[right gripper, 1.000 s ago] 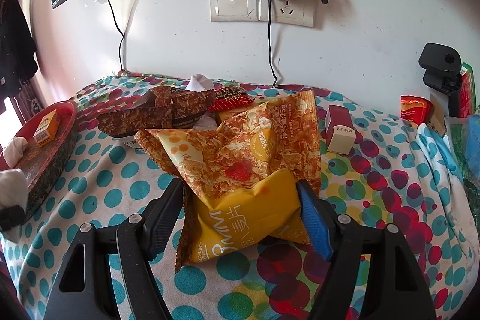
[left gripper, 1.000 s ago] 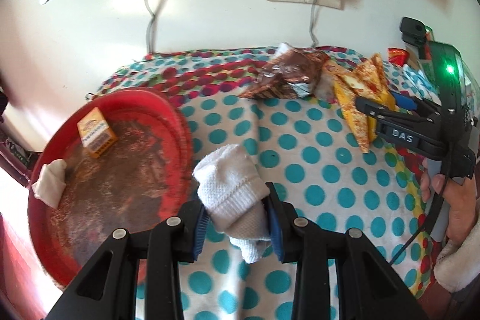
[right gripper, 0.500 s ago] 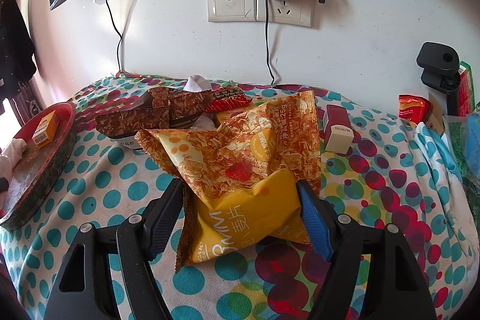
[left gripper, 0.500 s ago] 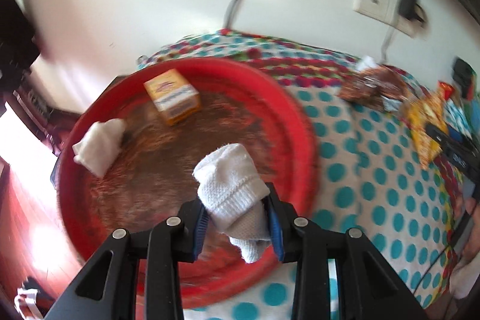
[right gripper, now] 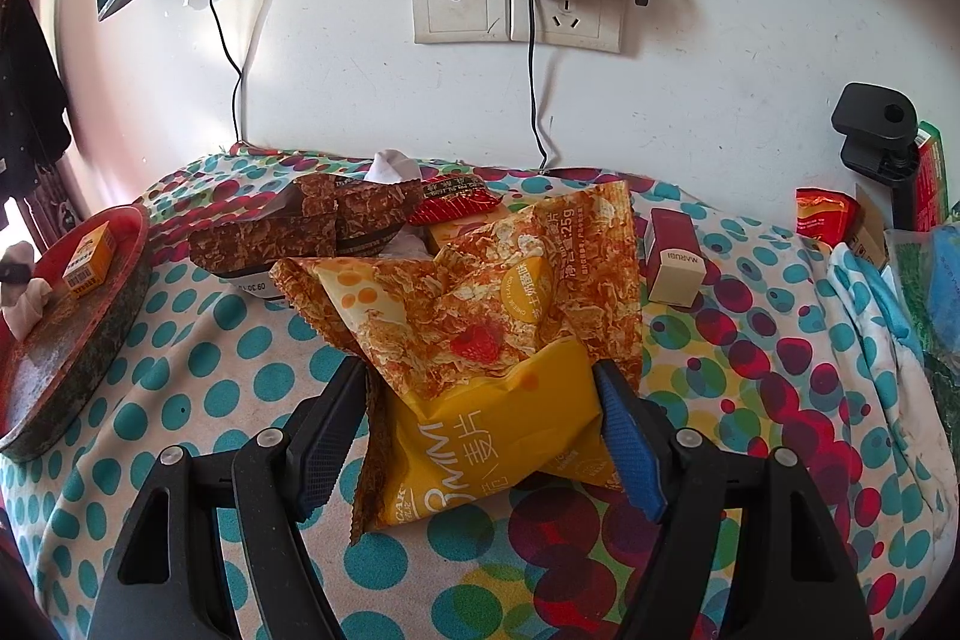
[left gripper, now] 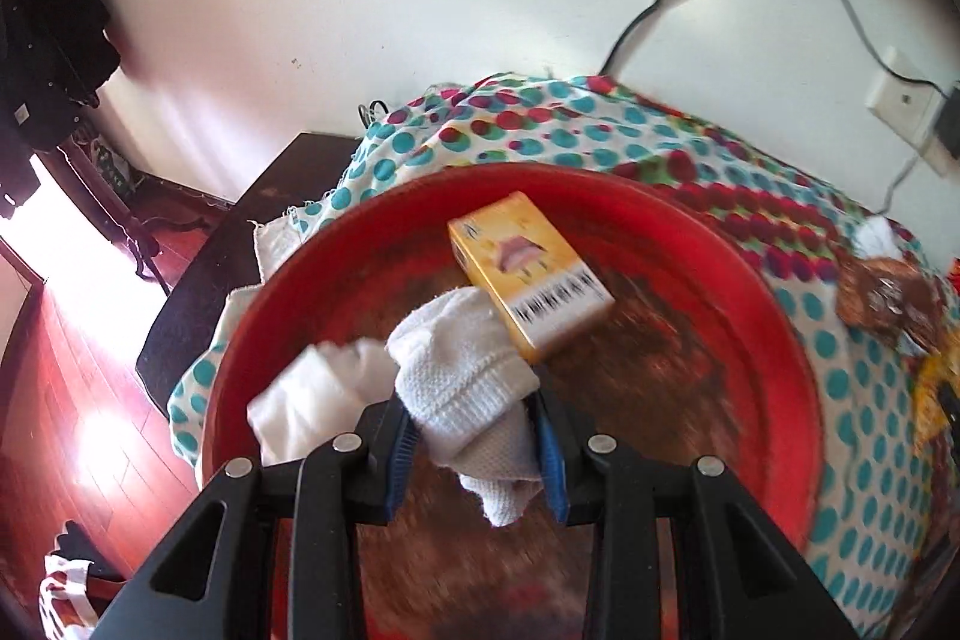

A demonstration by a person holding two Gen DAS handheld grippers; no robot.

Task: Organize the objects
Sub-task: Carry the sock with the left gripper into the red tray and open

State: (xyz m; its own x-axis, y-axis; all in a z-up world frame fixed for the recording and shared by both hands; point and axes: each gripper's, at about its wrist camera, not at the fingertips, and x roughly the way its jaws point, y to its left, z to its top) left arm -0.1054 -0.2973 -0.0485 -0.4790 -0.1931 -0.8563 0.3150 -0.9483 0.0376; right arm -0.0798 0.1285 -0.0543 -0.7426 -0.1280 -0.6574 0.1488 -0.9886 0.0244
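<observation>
The left tool (left gripper: 474, 433) is clamped on a rolled white sock (left gripper: 459, 379), its blue pads pressing both sides of the roll, and it hangs over the red tray (left gripper: 780, 358). Just ahead of the tool, in the tray, lies a small yellow box (left gripper: 531, 274); to the tool's left a second white sock (left gripper: 312, 400) rests against the rim. The tray sits on the tabletop's dotted cloth (left gripper: 852, 436) — the picture is smeared by motion.

The right tool (right gripper: 480, 436) stands wide, its pads on either side of a yellow snack bag (right gripper: 480, 370) and pressed against it, the bag resting on the cloth. Beyond the bag lie a brown packet (right gripper: 300, 226) and a small red packet (right gripper: 453, 202); ahead and to the right stands a red and cream box (right gripper: 675, 259). Far to the left sits the tray.
</observation>
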